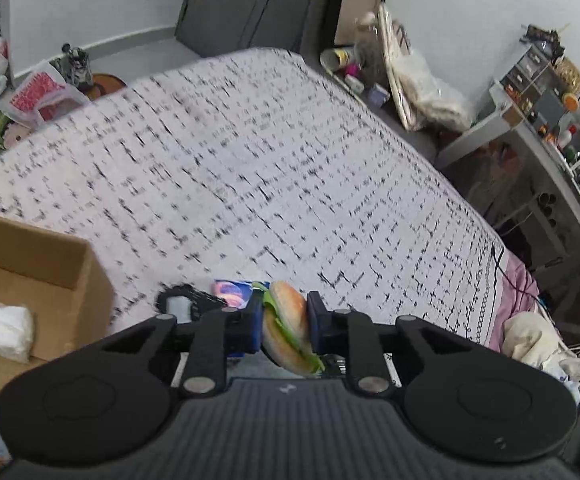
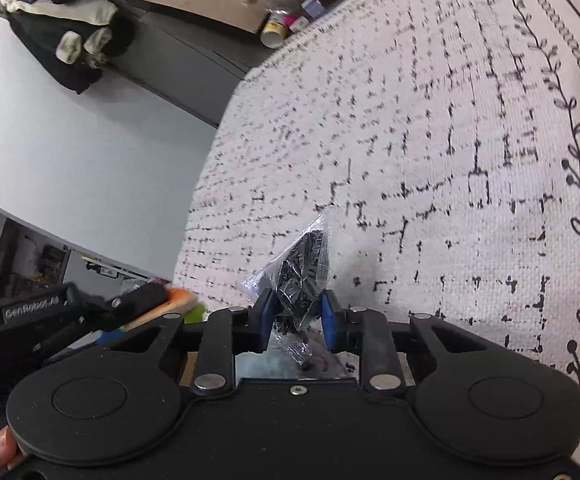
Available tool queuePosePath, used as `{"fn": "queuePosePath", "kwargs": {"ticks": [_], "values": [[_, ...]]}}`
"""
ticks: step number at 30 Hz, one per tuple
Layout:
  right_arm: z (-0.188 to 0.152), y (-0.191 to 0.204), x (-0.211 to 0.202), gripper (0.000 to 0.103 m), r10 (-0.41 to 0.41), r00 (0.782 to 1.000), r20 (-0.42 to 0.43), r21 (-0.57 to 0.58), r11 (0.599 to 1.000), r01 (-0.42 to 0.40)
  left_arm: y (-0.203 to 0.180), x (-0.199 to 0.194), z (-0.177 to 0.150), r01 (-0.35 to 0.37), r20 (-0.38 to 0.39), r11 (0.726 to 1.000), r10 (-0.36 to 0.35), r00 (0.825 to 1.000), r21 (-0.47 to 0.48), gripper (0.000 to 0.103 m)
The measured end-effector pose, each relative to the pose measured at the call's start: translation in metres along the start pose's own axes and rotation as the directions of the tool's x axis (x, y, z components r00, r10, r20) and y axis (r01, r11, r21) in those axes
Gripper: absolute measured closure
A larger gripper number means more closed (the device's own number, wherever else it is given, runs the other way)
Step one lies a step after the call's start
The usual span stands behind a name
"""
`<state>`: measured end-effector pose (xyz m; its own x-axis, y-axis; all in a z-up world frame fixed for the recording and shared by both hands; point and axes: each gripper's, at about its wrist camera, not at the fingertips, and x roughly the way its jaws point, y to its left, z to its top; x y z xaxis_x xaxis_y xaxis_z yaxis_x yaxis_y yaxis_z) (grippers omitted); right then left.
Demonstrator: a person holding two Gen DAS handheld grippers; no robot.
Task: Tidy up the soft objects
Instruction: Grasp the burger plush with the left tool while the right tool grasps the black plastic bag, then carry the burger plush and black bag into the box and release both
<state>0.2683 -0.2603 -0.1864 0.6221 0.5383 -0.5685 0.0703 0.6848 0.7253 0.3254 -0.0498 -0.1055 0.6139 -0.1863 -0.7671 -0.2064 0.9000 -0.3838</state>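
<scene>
My left gripper (image 1: 282, 322) is shut on a soft toy burger (image 1: 290, 330) with tan buns and green lettuce, held above the white patterned bedspread (image 1: 250, 160). My right gripper (image 2: 295, 314) is shut on a clear plastic bag of black items (image 2: 301, 280), held above the same bedspread (image 2: 429, 140). The left gripper with the burger shows at the lower left of the right wrist view (image 2: 90, 316). A cardboard box (image 1: 30, 280) stands at the left in the left wrist view, with a white soft pack (image 1: 10, 330) inside.
A blue packet (image 1: 232, 292) and a black item (image 1: 182, 302) lie on the bed behind the left fingers. Cluttered shelves (image 1: 549, 120) stand on the right, bags and toys (image 1: 38, 96) beyond the bed's far left edge. A dark cabinet (image 2: 194, 52) stands beyond the bed.
</scene>
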Motion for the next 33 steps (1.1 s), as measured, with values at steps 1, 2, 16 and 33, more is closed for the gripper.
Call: {"fn": "queuePosePath", "kwargs": {"ticks": [1,2,16,33], "values": [[0.0,0.002,-0.003,0.079,0.004,1.0,0.006,-0.003,1.0,-0.004,0.003,-0.006,0.001,-0.004,0.009,1.0,0.004,1.0,-0.002,0.082],[0.0,0.003,-0.006,0.079,0.01,1.0,0.011,-0.007,1.0,-0.01,0.007,-0.012,0.002,-0.008,0.018,1.0,0.008,1.0,-0.005,0.082],[-0.016,0.046,-0.024,0.079,0.08,0.997,0.014,-0.122,0.99,-0.077,0.082,-0.087,0.0,-0.099,0.107,0.992,0.107,0.988,-0.078,0.082],[-0.059,0.109,-0.027,0.079,0.133,0.991,-0.021,-0.278,0.951,-0.134,0.156,-0.128,-0.016,-0.143,0.124,0.975,0.166,0.978,-0.172,0.081]]}}
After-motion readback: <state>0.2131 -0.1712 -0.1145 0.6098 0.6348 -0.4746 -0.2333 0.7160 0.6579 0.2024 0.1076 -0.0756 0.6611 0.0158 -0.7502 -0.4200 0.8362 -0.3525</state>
